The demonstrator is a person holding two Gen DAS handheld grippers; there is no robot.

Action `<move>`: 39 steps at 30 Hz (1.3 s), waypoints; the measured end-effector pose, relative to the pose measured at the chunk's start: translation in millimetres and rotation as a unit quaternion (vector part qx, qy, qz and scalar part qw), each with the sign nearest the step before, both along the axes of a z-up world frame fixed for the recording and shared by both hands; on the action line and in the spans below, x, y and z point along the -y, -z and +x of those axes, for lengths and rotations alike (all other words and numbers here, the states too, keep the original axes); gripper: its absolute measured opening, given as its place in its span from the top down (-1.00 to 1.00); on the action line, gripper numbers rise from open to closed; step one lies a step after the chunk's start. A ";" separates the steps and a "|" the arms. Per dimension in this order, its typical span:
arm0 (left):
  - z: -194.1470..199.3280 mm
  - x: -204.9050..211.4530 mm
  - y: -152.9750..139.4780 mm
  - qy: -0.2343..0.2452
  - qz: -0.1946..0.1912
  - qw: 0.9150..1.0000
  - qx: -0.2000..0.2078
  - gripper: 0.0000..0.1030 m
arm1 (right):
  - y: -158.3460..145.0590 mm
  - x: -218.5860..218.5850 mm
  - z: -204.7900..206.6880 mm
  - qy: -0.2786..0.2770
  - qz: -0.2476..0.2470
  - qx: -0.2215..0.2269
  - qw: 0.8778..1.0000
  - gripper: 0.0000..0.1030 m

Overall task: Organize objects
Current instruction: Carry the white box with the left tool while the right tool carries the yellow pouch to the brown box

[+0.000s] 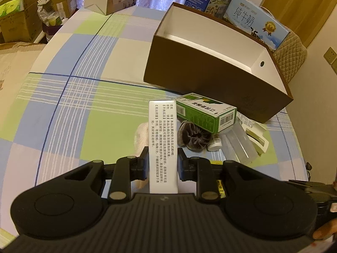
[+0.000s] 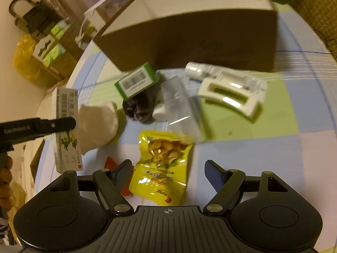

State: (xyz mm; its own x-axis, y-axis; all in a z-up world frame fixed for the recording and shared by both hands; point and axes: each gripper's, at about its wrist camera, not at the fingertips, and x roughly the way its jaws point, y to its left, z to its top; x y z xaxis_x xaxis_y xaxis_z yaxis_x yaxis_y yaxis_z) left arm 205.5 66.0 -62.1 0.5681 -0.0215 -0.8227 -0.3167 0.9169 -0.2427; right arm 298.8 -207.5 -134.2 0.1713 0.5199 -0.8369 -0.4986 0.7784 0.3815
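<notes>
Two grippers: left hand-held gripper (image 1: 162, 164) clamps the white medicine carton (image 1: 162, 145) above the tabletop (image 1: 84, 105); right hand-held gripper (image 2: 168, 175) wide over the yellow snack pouch (image 2: 162, 164).
Risk: carton's held low, so it might pivot or clip the brown box (image 1: 210, 84) wall.

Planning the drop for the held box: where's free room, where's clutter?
Brown box interior shows bare white, and the tablecloth left of it is open. Crowded: green carton, yellow snack pouch, white clip. Left gripper holds white box.

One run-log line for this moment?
left gripper: shut on white carton | right gripper: open over yellow snack pouch | brown box: open, nothing visible inside
</notes>
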 end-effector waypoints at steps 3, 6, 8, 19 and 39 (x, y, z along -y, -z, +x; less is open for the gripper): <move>-0.9 -4.4 2.4 0.000 0.000 1.000 -0.004 0.59 | 10.2 -10.0 2.7 0.002 -0.009 -0.008 1.000 -0.44; -0.7 -8.8 4.4 0.000 -0.001 1.000 -0.008 0.59 | 18.5 -18.6 4.1 0.010 -0.014 -0.018 1.000 -0.44; -0.8 -11.3 5.3 0.001 -0.002 1.000 -0.009 0.59 | 23.0 -24.0 4.5 0.022 -0.021 -0.024 0.999 -0.44; 2.5 -21.5 7.9 0.009 -0.006 1.000 -0.014 0.59 | 29.6 -49.7 -3.5 0.053 -0.075 0.016 0.996 -0.25; 11.4 -13.2 -0.7 0.041 -0.003 0.999 -0.011 0.59 | 3.2 12.8 -19.3 0.061 -0.043 -0.002 0.997 -0.06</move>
